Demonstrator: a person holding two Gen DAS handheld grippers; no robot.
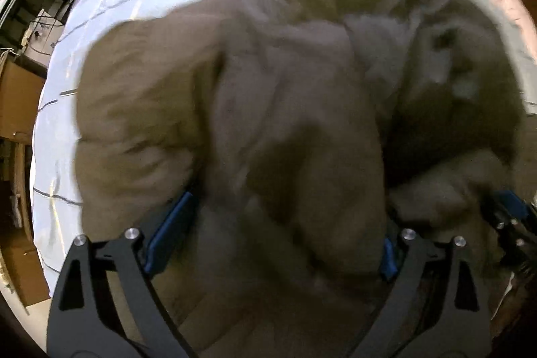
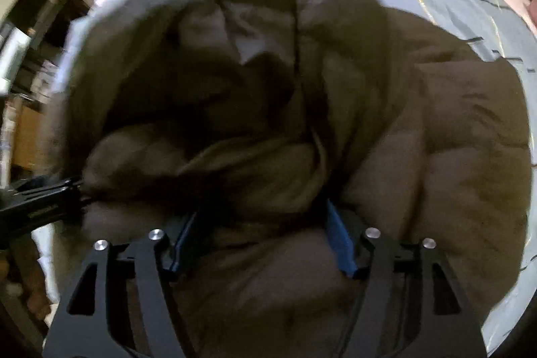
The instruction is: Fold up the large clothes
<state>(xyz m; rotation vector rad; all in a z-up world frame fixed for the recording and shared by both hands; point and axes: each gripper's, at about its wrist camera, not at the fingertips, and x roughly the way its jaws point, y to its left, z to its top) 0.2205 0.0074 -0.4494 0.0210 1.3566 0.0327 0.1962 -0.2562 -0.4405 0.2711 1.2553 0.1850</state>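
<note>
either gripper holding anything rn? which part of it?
Cannot tell. Both the left gripper and right gripper sit wide open, with bulky folds of the brown puffer jacket bunched between their fingers; the part is blurred.

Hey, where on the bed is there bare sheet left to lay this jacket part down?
Bare sheet shows on the left wrist view, left of and beyond the brown puffy jacket. On the right wrist view, a strip of sheet curves along the jacket's far right edge. The middle is crowded: bunched jacket fills it, and both the left gripper and right gripper are buried in fabric.
</note>
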